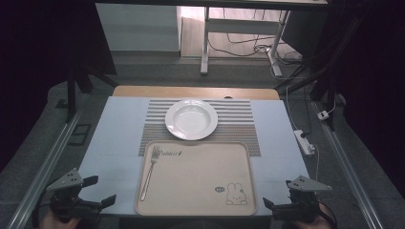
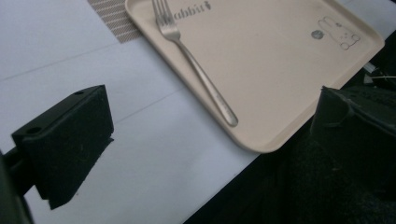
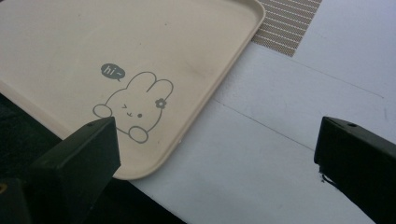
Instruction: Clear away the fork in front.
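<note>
At the near edge of the table [image 1: 114,129], the left gripper [image 1: 95,191] and right gripper [image 1: 277,196] sit at either side of the beige tray [image 1: 200,200], both with jaws spread wide and empty. The fork [image 1: 149,172] lies along the tray's left side, tines toward the white plate [image 1: 191,119] on the striped mat [image 1: 239,121] beyond.

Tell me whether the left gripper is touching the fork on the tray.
Apart. In the left gripper view the fork lies on the tray, with bare table between it and the open left gripper.
</note>
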`<act>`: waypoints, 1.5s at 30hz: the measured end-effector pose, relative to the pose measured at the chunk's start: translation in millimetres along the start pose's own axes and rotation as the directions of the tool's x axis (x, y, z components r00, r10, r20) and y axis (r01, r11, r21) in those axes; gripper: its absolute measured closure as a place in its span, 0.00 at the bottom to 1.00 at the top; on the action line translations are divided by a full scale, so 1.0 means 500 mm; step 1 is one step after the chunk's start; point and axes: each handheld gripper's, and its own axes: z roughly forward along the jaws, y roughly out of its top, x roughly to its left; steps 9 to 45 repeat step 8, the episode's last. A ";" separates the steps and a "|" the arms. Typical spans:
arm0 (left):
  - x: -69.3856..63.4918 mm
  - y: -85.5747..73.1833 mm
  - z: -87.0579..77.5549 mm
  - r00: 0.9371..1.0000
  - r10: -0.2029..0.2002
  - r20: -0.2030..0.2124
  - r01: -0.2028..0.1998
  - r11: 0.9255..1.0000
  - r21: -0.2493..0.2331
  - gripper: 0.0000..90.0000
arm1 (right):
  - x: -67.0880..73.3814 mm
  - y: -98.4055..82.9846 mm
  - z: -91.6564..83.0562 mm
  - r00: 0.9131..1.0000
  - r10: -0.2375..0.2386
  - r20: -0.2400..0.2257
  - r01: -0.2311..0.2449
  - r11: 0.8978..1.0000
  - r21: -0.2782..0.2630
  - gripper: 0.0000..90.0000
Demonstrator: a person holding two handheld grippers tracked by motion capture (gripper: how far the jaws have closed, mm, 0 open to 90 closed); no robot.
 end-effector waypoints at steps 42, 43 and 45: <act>-0.001 -0.003 -0.002 1.000 -0.012 -0.004 0.012 1.000 0.020 0.00 | -0.002 -0.002 -0.002 1.000 0.005 0.013 -0.005 1.000 0.005 0.01; -0.001 -0.003 -0.002 1.000 -0.012 -0.004 0.012 1.000 0.020 0.00 | -0.002 -0.002 -0.002 1.000 0.005 0.013 -0.005 1.000 0.005 0.01; -0.001 -0.003 -0.002 1.000 -0.012 -0.004 0.012 1.000 0.020 0.00 | -0.002 -0.002 -0.002 1.000 0.005 0.013 -0.005 1.000 0.005 0.01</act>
